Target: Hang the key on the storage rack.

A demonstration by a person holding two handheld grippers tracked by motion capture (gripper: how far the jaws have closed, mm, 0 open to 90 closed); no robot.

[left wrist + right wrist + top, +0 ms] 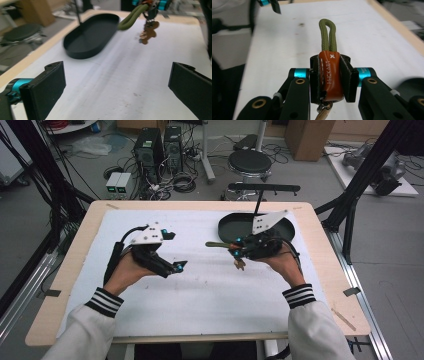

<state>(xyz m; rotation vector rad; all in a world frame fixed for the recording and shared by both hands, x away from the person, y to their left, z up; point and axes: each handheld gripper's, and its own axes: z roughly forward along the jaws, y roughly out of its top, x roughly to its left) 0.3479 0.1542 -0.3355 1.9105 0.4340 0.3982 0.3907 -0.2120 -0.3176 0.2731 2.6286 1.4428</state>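
A keychain (331,72) with an olive cord loop (328,35), an orange leather tab and a brown charm (148,33) hangs in my right gripper (236,246), which is shut on the leather tab and held above the white mat. The cord loop (216,244) sticks out to the left and the charm (240,264) dangles below. My left gripper (176,266) is open with nothing between its jaws, a short way left of the keychain. A black oval tray (231,226) lies on the mat just behind the right gripper; in the left gripper view the tray (82,47) is empty.
A white mat (200,290) covers most of the wooden table (75,255). A thin black stand (264,187) rises behind the tray. Beyond the table are a round stool (249,162), computer towers (149,147) and cables on the floor.
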